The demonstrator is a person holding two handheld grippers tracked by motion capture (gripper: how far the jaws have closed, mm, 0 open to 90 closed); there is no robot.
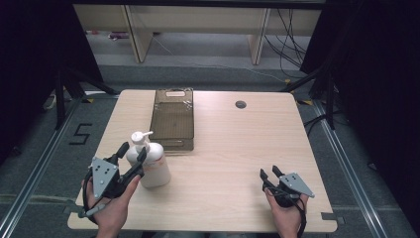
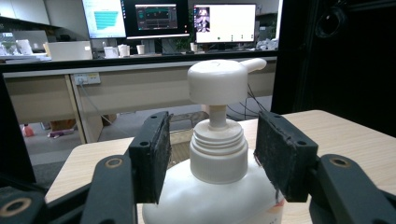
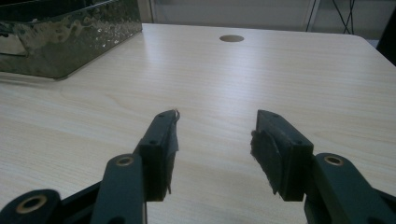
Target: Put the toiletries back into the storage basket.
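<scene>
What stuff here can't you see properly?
- Bottle: in the left gripper view its lower body is cut off by the bottom edge, and the left gripper's jaws cover its sides.
- Bottle label: too small to read in the high view.
- Tray: in the right gripper view it is cut off at the top left corner; what's inside is hidden by its wall.

Both grippers, left gripper (image 1: 132,151) and right gripper (image 1: 270,173), rest low with fingers spread apart.
</scene>
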